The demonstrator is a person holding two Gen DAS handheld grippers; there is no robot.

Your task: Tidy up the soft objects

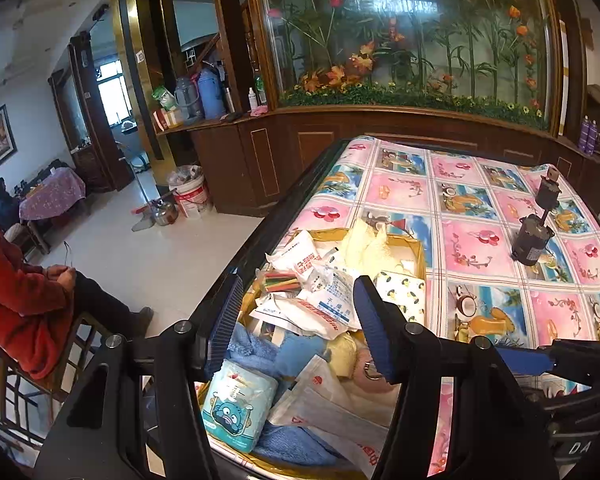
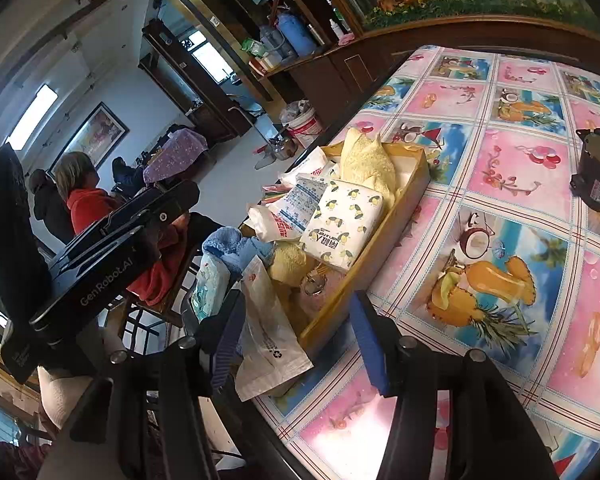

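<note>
A shallow yellow cardboard tray (image 1: 419,249) sits at the near left edge of the bench (image 1: 500,208), which is covered by an oilcloth of pink and blue picture squares. Everything soft is heaped in that tray. At its far end stands a crumpled pale-yellow fluffy cloth (image 1: 370,240); just in front of the cloth lies a tissue pack printed with lemons (image 1: 402,292), against the tray's right wall. Left of that pack, white printed sachets (image 1: 332,296) overlap one another, with a bundle of coloured strips (image 1: 282,283) at the tray's left side. Nearer the cameras lie a light-blue towel (image 1: 252,346), a tissue pack with a blue cartoon face (image 1: 236,404) and flat white plastic bags (image 1: 332,400).

The left gripper (image 1: 296,332) hangs over the near half of the tray, its jaws apart with nothing clamped between them. The right gripper (image 2: 296,344) is over the tray's near right corner, jaws likewise released and empty; a white plastic bag (image 2: 268,340) lies under them.

Well to the right of the tray, a dark cylindrical motor-like part (image 1: 534,236) stands upright on the bench. Left of the tray, beyond the bench edge, a person in a red top (image 1: 16,292) sits on a chair.
</note>
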